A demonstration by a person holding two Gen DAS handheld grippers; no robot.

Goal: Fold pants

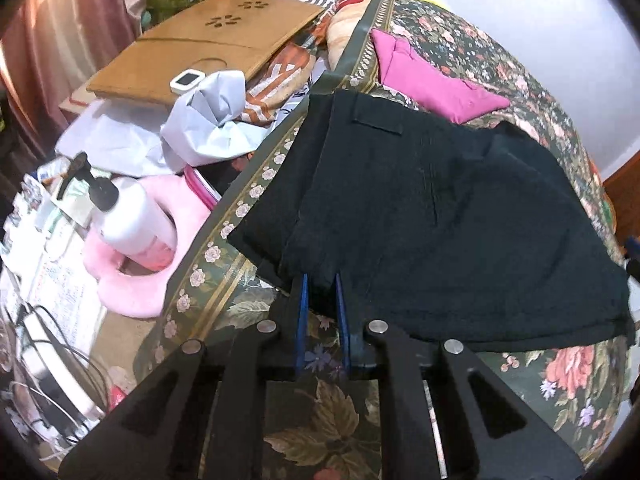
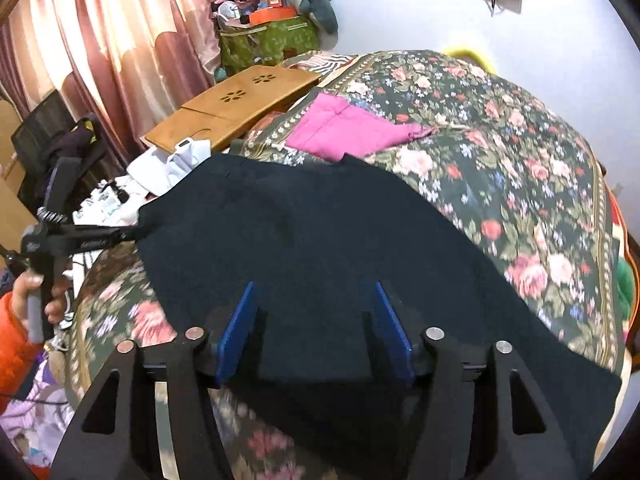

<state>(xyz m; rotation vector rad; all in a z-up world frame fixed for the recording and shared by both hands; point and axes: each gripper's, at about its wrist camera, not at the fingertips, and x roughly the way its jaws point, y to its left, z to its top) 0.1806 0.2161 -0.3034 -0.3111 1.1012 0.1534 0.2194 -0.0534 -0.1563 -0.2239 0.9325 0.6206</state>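
Observation:
The black pants (image 1: pixel 440 216) lie folded on the floral bedspread (image 1: pixel 540 380). My left gripper (image 1: pixel 322 280) is shut on the near left edge of the pants, its blue pads pinching the fabric. In the right wrist view the pants (image 2: pixel 320 240) spread across the bed. My right gripper (image 2: pixel 314 292) is open, its blue pads wide apart just over the near edge of the pants. The left gripper (image 2: pixel 138 232) shows there at the pants' left corner, held by a hand.
A folded magenta garment (image 1: pixel 432 76) lies on the bed beyond the pants, also in the right wrist view (image 2: pixel 348 128). Left of the bed are a wooden lap tray (image 1: pixel 208 44), a white pump bottle (image 1: pixel 128 216), a pink cushion (image 1: pixel 136 280) and cables.

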